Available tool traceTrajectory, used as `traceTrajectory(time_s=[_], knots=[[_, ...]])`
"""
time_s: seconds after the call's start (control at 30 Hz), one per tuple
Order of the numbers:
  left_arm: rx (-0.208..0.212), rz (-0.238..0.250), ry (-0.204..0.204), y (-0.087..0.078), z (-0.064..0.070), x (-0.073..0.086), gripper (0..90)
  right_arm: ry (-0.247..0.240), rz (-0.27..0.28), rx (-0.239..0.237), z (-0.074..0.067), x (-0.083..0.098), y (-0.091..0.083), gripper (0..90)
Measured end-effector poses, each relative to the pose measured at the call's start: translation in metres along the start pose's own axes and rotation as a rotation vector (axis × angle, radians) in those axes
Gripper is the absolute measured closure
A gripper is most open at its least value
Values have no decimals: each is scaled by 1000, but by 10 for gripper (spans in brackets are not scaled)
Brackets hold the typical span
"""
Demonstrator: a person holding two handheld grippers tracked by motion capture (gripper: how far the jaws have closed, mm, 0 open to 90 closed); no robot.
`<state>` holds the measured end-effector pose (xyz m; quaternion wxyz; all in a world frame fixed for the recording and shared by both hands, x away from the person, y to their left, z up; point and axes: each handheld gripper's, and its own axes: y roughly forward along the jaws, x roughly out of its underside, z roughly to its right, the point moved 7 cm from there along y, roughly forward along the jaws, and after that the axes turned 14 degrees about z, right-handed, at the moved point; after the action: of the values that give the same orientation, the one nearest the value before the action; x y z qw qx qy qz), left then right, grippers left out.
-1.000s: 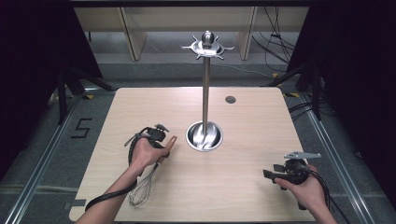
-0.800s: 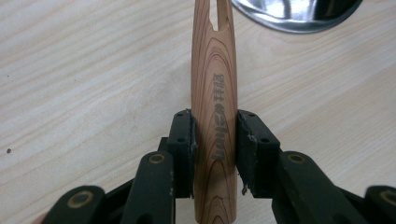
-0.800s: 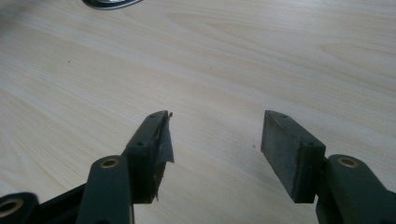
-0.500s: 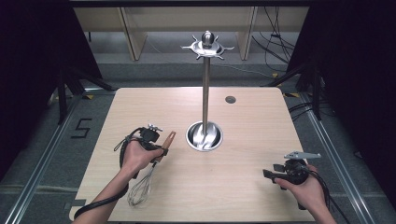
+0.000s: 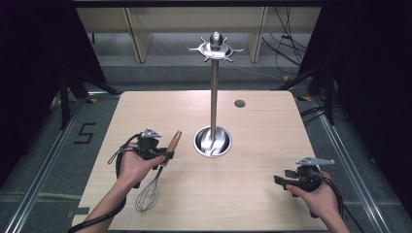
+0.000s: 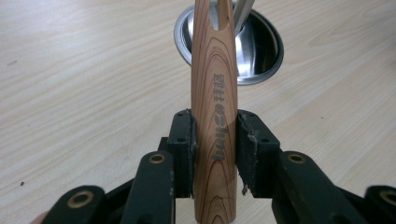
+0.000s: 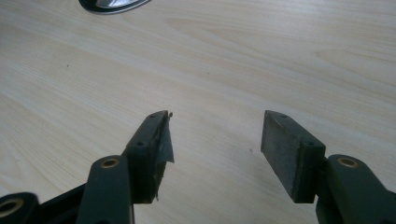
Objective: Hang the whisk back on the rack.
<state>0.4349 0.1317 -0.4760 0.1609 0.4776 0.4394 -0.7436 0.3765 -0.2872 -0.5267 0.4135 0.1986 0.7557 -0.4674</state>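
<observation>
Left gripper (image 6: 215,154) pinches the whisk (image 5: 155,174), wooden handle aimed at the stand (image 5: 213,141)

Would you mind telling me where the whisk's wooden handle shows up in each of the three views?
High view: wooden handle left of centre, beside the left gripper.
Left gripper view: upright in the middle, clamped between the jaws.
Right gripper view: not in it.
Shared landmark: the steel stand base.
</observation>
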Motion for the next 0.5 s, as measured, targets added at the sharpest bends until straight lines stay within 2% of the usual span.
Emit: traceTrajectory(time_s=[0.03,0.07,0.13,0.2,0.23,0.3,0.37,0.4,0.43,0.5], knots=[[0,0,0,0,0,0,681,0,0,0,0,0,0,427],[15,4,18,-5,0,-1,680,2,-1,1,0,0,0,427],[25,23,8,-8,2,-3,681,4,0,7,0,0,0,427],[20,56,12,-10,2,-5,680,2,4,7,0,0,0,427],[21,73,-4,-11,3,-6,681,4,1,4,-1,0,0,427],[23,104,4,-13,3,-8,681,16,-3,-3,-2,0,0,428],[28,136,-4,-15,3,-11,681,12,2,-2,-1,0,0,428],[23,165,-20,-15,4,-13,681,12,3,-1,-1,0,0,428],[27,162,-13,-17,3,-13,681,12,3,-1,-1,0,0,428],[26,202,-18,-18,4,-17,681,12,4,-1,-1,0,0,428]])
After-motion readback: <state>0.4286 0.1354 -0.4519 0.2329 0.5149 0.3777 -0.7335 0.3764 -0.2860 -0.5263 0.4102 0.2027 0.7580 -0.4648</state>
